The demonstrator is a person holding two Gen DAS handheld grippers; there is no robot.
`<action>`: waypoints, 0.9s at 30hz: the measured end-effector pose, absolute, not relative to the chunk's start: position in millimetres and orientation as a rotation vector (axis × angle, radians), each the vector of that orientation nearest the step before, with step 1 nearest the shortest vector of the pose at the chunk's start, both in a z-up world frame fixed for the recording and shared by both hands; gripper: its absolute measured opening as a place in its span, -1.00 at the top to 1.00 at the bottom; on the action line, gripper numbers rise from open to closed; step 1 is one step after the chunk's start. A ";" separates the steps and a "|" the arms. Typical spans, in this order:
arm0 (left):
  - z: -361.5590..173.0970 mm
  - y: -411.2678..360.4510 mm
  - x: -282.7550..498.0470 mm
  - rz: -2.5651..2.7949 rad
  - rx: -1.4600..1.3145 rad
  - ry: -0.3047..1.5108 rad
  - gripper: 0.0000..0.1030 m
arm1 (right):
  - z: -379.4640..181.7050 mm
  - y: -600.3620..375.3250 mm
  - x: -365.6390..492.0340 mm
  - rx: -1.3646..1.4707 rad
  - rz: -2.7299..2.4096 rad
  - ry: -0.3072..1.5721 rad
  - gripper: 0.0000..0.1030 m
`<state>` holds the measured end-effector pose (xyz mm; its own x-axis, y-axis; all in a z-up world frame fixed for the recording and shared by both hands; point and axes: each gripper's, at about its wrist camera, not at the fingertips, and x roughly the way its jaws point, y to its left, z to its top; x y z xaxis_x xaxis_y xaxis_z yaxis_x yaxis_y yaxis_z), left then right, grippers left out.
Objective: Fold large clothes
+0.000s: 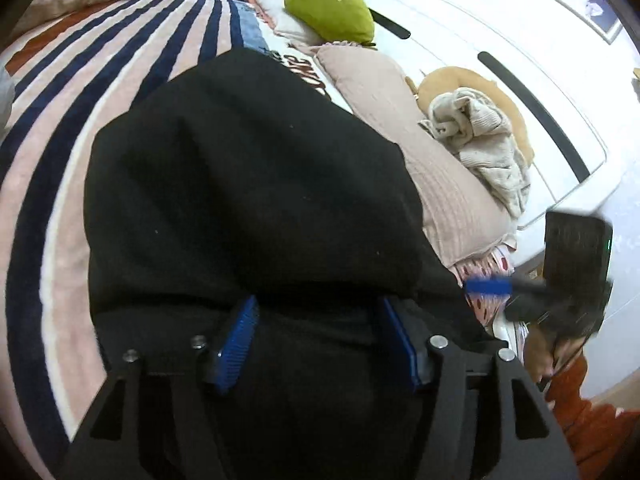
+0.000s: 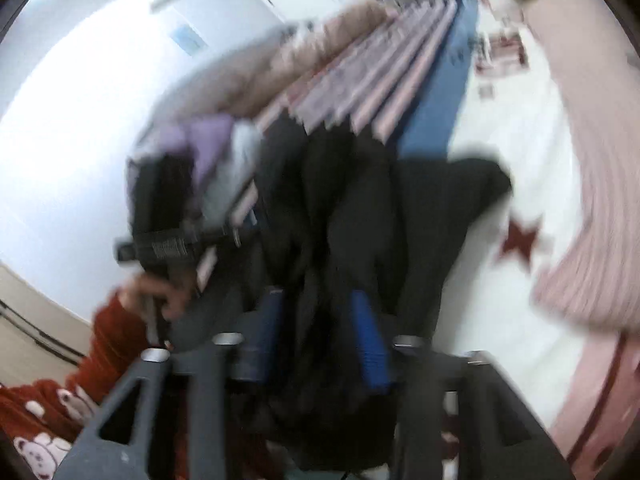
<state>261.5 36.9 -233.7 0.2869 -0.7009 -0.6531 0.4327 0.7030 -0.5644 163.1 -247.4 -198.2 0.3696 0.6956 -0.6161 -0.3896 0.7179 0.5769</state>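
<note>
A large black garment [image 1: 248, 168] lies bunched on the bed and fills the middle of the left wrist view. My left gripper [image 1: 318, 304] stands at its near edge; the blue pads [image 1: 240, 340] are apart, with black cloth lying between and over their tips. To the right, off the bed's edge, is a blue pad [image 1: 488, 286] of the right gripper. The right wrist view is blurred. It shows my right gripper [image 2: 316, 296] with its pads apart and a fold of the black garment [image 2: 360, 208] between them.
A striped pink and navy bed cover [image 1: 80, 92] lies under the garment. A pink pillow [image 1: 400, 120], a crumpled beige garment [image 1: 480, 132] and a green cushion [image 1: 332, 8] lie along the far side, by a white wardrobe [image 1: 520, 52]. A red sleeve [image 2: 108, 332] is at lower left.
</note>
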 end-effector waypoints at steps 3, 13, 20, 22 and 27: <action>-226.4 47.7 257.0 -0.772 -0.349 1.023 -0.16 | -194.1 -232.7 186.9 0.365 0.775 1.017 -0.27; -250.0 108.9 228.1 -0.597 -0.382 1.136 -0.72 | -228.8 -168.2 197.2 0.201 0.847 1.126 0.64; -222.5 64.3 209.8 -0.779 -0.363 0.974 -0.66 | -178.7 -180.4 164.8 0.202 0.752 0.907 0.88; -206.2 49.5 207.2 -0.831 -0.349 0.935 -0.65 | -155.0 -194.7 149.7 0.198 0.704 0.829 0.88; -182.0 23.7 198.8 -0.888 -0.282 0.877 -0.67 | -151.0 -247.0 121.8 0.284 0.589 0.803 0.88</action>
<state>198.8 23.7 -182.0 0.3219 -0.7721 -0.5479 0.5569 0.6224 -0.5499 121.8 -247.0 -151.0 0.5473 0.5932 -0.5904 -0.3851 0.8048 0.4516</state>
